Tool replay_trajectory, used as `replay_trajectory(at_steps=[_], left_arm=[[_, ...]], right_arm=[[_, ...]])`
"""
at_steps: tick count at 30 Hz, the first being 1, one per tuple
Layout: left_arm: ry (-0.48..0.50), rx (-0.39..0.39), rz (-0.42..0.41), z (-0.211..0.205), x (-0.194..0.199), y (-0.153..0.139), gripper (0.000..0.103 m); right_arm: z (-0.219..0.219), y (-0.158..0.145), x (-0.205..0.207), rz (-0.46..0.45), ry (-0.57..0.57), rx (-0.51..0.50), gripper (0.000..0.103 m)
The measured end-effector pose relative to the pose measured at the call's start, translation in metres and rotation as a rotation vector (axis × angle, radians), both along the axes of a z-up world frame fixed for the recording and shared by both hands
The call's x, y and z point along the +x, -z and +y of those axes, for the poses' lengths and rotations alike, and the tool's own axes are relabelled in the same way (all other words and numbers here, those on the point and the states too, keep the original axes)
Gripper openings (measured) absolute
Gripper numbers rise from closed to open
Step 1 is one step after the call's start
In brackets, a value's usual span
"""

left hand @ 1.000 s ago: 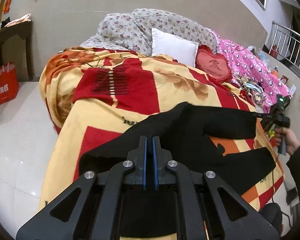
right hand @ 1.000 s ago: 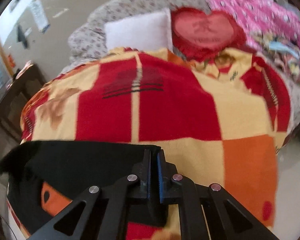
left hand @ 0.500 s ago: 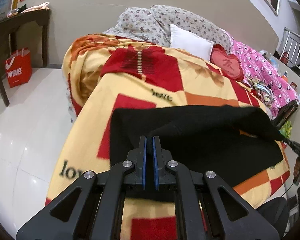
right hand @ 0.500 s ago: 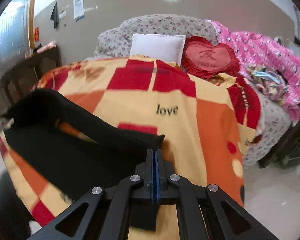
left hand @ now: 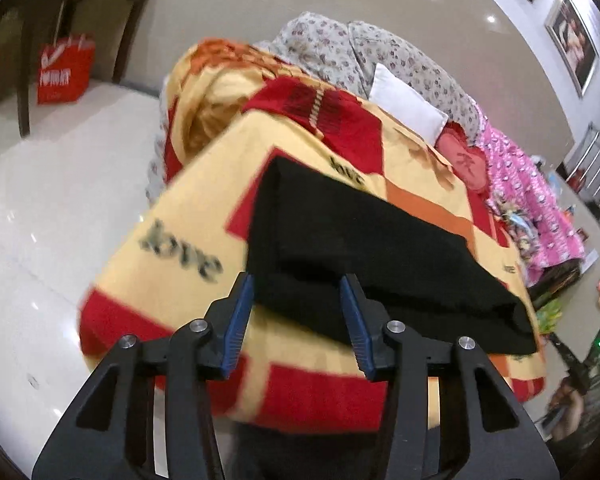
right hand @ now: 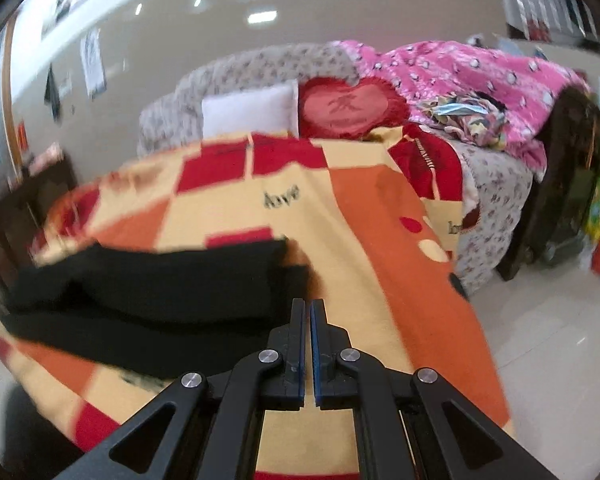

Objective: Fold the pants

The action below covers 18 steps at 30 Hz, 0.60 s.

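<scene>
A bed with a checked blanket (left hand: 172, 256) fills the room. The black pants (left hand: 364, 248) lie folded on it, soft and limp. My left gripper (left hand: 300, 320) stands apart; my right gripper (right hand: 309, 320) is together, empty. I would pinch a doubled edge.

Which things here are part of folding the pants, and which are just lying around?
For the job: black pants, checked blanket under them, left gripper, right gripper.

Lying about: white pillow, heart cushion, pink quilt, red bag.
</scene>
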State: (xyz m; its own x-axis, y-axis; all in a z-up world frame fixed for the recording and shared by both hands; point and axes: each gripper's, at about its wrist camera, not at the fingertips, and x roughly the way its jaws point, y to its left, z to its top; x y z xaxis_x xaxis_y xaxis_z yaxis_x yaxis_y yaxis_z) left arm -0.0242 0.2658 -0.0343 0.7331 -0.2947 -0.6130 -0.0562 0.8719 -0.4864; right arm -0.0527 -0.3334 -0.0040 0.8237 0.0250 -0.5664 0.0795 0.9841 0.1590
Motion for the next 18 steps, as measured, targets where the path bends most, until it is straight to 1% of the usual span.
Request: replay_trajectory(at_steps=[1, 2, 4, 7, 9, 10, 11, 12, 15, 16, 18], left_arm=[[0.021, -0.018, 0.002, -0.006, -0.001, 0.001, 0.043], [0.046, -0.015, -0.006, -0.014, 0.001, 0.001, 0.043], [0.069, 0.001, -0.032, -0.028, 0.004, -0.003, 0.043], [0.1, -0.035, -0.042, -0.039, 0.017, 0.0, 0.043], [0.077, -0.04, -0.012, -0.041, 0.028, 0.008, 0.043], [0.068, -0.065, 0.005, -0.04, 0.032, 0.013, 0.045], [0.06, -0.095, -0.002, -0.038, 0.033, 0.015, 0.047], [0.056, -0.11, -0.01, -0.038, 0.035, 0.015, 0.051], [0.032, -0.154, -0.025, -0.034, 0.04, 0.014, 0.054], [0.017, -0.183, -0.026, -0.032, 0.042, 0.015, 0.055], [-0.018, -0.244, -0.022, -0.026, 0.047, 0.017, 0.055]], right_arm=[[0.001, -0.003, -0.003, -0.018, 0.007, 0.033, 0.002], [0.005, -0.006, -0.005, -0.041, 0.007, 0.07, 0.002], [0.012, -0.01, -0.005, -0.066, 0.0, 0.091, 0.002], [0.031, -0.011, -0.002, -0.085, -0.034, 0.104, 0.002], [0.043, -0.007, -0.001, -0.083, -0.058, 0.102, 0.002], [0.048, -0.004, 0.0, -0.081, -0.071, 0.103, 0.002], [0.051, -0.002, 0.001, -0.079, -0.078, 0.101, 0.002], [0.056, 0.002, -0.001, -0.08, -0.085, 0.089, 0.002], [0.062, 0.003, -0.002, -0.088, -0.1, 0.078, 0.002], [0.062, 0.002, -0.004, -0.106, -0.1, 0.08, 0.002], [0.062, 0.002, -0.004, -0.11, -0.099, 0.082, 0.002]])
